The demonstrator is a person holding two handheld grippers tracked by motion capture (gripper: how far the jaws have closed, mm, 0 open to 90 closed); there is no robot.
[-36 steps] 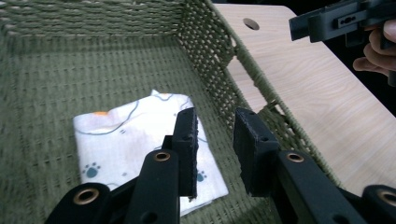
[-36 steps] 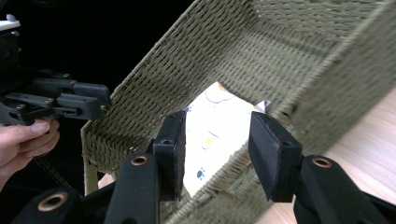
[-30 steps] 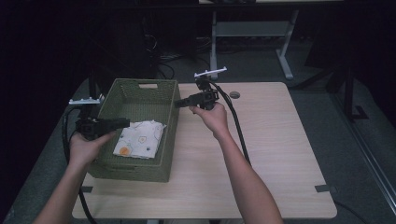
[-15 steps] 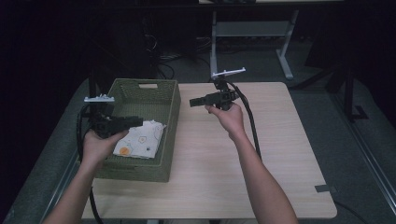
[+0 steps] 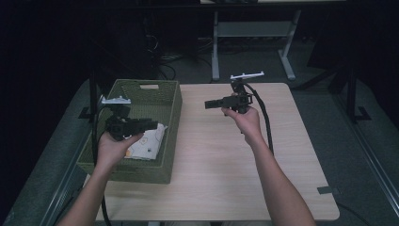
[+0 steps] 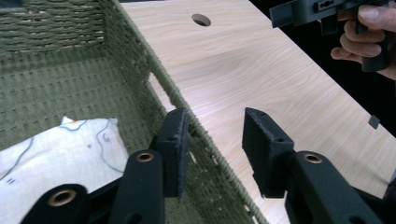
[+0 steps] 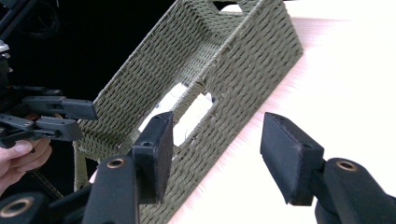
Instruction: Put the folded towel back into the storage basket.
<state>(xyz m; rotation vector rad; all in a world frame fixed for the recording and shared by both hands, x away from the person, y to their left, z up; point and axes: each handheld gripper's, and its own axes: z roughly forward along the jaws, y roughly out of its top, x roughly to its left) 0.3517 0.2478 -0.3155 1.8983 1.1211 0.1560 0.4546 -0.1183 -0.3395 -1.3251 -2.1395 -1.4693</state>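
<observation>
The left gripper [image 5: 149, 124] hangs over the green woven basket [image 5: 172, 113], jaws parted and empty, straddling the basket's right wall in the left gripper view; the right gripper [image 5: 210, 104], at two o'clock from it, is held above the wooden table [image 5: 226, 179], jaws wide apart, empty; a white cloth [image 5: 146, 143] lies inside the basket.

Both tongs [image 6: 212, 154] [image 7: 215, 154] agape, raised
</observation>
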